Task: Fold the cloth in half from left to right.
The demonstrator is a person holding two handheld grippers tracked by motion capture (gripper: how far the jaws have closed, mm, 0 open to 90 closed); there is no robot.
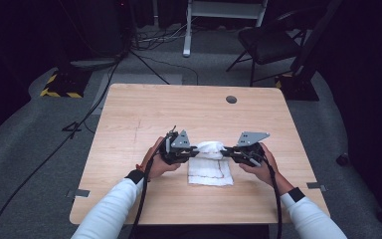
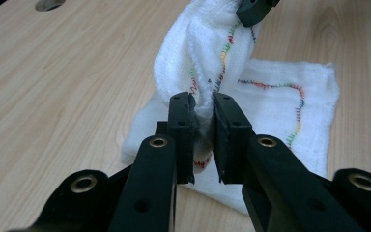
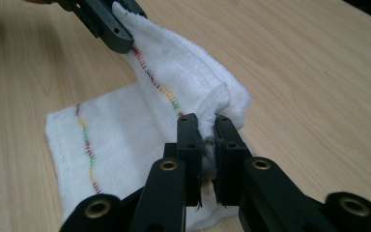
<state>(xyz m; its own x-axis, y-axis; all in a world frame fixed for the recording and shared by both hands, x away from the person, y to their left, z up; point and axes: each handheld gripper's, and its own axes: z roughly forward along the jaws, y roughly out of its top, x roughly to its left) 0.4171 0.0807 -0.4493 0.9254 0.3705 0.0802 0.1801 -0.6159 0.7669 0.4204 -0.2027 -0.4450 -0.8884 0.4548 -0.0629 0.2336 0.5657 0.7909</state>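
Observation:
A white cloth (image 1: 210, 169) with rainbow-coloured stitching lies near the middle of the wooden table (image 1: 144, 109). Its far edge is lifted and bunched between both grippers. My left gripper (image 1: 195, 152) is shut on the cloth's left corner; in the left gripper view the cloth (image 2: 232, 63) is pinched between the jaws (image 2: 204, 116). My right gripper (image 1: 225, 151) is shut on the opposite corner, and the right gripper view shows the cloth (image 3: 183, 72) clamped at the jaw tips (image 3: 207, 123). The near part of the cloth rests flat on the table.
A round hole (image 1: 231, 99) sits in the table near its far right. Beyond the table stand a black chair (image 1: 271, 42) and a white frame leg (image 1: 187, 30). Cables (image 1: 54, 149) run across the grey floor at the left.

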